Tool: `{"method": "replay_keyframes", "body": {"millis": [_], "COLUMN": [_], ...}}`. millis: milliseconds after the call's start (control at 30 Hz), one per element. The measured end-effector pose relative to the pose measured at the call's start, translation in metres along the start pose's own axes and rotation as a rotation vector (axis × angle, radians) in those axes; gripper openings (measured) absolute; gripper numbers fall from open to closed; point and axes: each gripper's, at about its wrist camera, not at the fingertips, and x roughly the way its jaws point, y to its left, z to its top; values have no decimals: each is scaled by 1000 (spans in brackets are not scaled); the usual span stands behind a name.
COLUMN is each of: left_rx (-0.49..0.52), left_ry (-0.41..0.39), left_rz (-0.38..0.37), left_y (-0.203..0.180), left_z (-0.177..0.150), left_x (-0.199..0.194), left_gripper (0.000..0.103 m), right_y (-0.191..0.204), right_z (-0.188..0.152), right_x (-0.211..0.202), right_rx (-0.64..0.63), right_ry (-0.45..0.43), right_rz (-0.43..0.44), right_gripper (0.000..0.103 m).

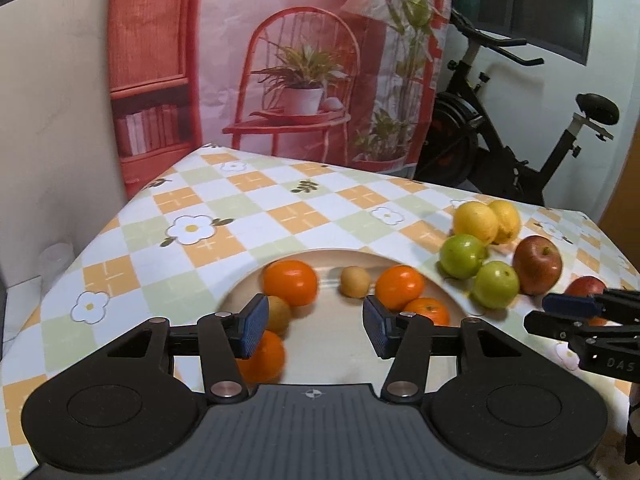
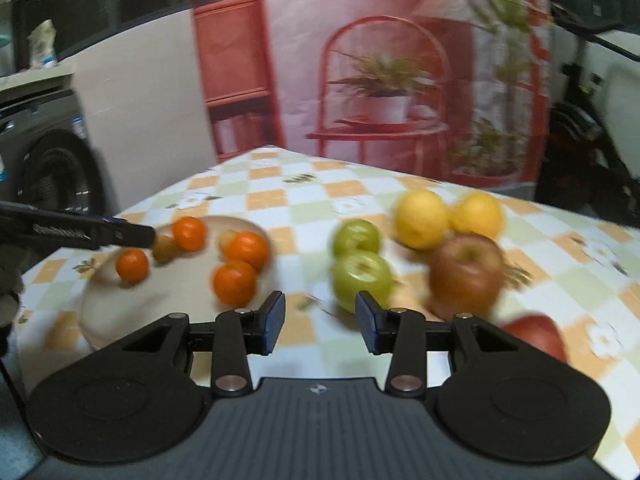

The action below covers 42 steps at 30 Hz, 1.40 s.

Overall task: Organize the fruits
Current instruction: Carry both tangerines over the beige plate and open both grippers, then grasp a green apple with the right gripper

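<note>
Fruit lies in two groups on the checked tablecloth (image 1: 248,200); ahead of the left gripper (image 1: 316,326) sits a pale plate (image 1: 320,258) holding four oranges (image 1: 290,282) and two small brownish fruits (image 1: 355,281), one of the brown ones just behind the left pad (image 1: 254,330); this gripper's jaws stand apart with nothing between them, only bare plate showing in the gap; to its right, off the plate, two green apples (image 1: 462,256) touch each other, two lemons (image 1: 476,222) lie just beyond them, and a red apple (image 1: 537,264) sits beside the nearer green one, with a second red apple (image 1: 586,286) partly hidden behind the other tool; the right gripper (image 2: 320,322) also has its jaws apart and empty, over tablecloth between the plate on its left and the loose fruit on its right, a green apple just beyond its right pad (image 2: 368,326); its view is blurred; the only writing legible is the letters "DAS" on the black body of the right gripper in the left view; a printed backdrop (image 1: 280,60) with a red chair and potted plant hangs beyond the table, an exercise bike (image 1: 500,120) to its right.
</note>
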Motion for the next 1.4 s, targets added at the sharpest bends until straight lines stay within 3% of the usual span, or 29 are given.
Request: {"method": "replay_keyframes", "body": {"millis": [300, 733, 833, 900, 1400], "left_rx": [50, 37, 38, 36, 17], "left_ry": [12, -17, -35, -39, 2], "left_rz": [-54, -71, -65, -67, -82], "left_y": [-23, -29, -31, -31, -25], "left_z": [5, 31, 39, 42, 33], "left_x": [3, 14, 17, 19, 34], "left_gripper": [55, 54, 54, 54, 54], "right_y": [-16, -14, -15, -18, -16], "right_z": [-14, 3, 11, 16, 16], "right_x": [-10, 6, 11, 16, 47], "right_rx": [35, -28, -13, 8, -26], "right_ry": [-6, -28, -33, -39, 29], "right_rz": [-70, -58, -49, -47, -46], "right_gripper": [42, 42, 50, 60, 60]}}
